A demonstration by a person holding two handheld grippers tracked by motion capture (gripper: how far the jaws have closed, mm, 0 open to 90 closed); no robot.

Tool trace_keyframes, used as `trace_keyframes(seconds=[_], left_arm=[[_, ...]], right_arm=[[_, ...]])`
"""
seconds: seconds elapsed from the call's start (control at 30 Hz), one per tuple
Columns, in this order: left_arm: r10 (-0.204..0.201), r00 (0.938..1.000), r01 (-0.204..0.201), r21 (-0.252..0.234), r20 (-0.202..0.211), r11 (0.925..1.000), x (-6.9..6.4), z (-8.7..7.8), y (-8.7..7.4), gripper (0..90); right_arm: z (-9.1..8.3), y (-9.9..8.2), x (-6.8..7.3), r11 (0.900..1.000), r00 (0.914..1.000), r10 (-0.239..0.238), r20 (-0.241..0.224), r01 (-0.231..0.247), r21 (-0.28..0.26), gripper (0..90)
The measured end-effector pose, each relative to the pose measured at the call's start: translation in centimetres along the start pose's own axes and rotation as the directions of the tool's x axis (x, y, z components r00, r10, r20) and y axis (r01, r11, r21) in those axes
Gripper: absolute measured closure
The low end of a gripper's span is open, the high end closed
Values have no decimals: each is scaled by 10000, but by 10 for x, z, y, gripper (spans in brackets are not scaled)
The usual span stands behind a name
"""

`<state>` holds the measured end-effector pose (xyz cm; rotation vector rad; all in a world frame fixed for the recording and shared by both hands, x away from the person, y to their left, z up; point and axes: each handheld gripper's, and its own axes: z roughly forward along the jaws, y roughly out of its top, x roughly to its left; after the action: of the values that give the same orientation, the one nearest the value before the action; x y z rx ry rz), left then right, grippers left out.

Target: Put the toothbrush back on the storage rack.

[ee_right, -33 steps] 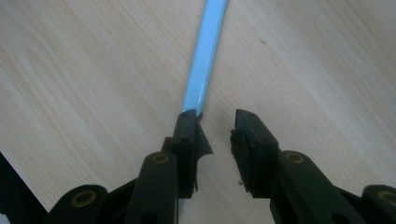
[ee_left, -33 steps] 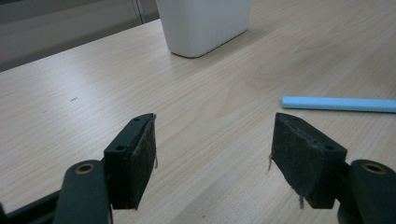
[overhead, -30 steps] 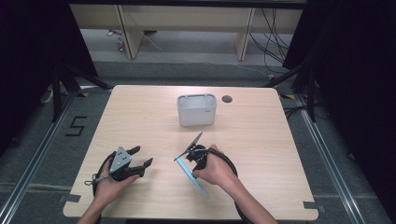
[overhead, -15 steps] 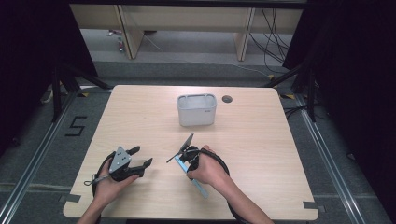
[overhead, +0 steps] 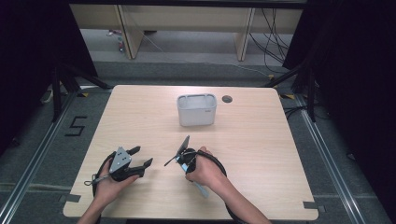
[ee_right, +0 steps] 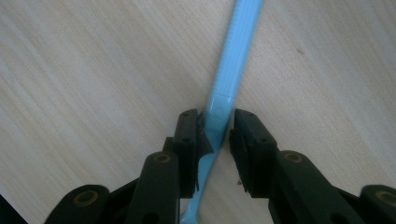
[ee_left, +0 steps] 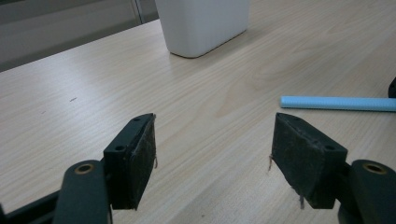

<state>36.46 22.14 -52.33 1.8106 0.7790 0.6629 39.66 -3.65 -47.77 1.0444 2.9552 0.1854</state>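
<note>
Pinching the thin light-blue plastic toothbrush [ee_right: 227, 79] near its neck, the right hand-held gripper [ee_right: 217, 140] holds it low over the pale wooden surface [overhead: 261, 140]. It looks light, stiff, slippery; the left hand-held gripper [ee_left: 212, 158] stands wide, empty.

High view overlooks the table [overhead: 261, 154]; gripper views skim its wood closely.

Light-blue toothbrush-like stick [ee_right: 223, 105] lies flat, perhaps pinched, between claw pads.
</note>
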Motion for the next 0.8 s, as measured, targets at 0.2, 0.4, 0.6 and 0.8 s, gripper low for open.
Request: trace_keyframes(seconds=[0.2, 0.4, 0.6, 0.8], left_arm=[[27, 10000, -27, 16, 4, 10000, 0, 0, 0, 302], [71, 10000, -71, 125, -48, 9999, -1, -1, 1, 302], [65, 10000, -64, 125, -39, 9999, -1, -1, 1, 302], [37, 10000, -37, 48, 0, 10000, 0, 0, 0, 302]], right_arm=[[0, -1, 0, 9996, 9995, -273, 168, 273, -11, 782], [0, -2, 1, 9987, 9984, -514, 219, 515, -57, 787], [0, -3, -2, 9957, 9953, -912, 314, 916, -108, 788], [-1, -7, -5, 9934, 9933, -1129, 226, 1133, -161, 788]])
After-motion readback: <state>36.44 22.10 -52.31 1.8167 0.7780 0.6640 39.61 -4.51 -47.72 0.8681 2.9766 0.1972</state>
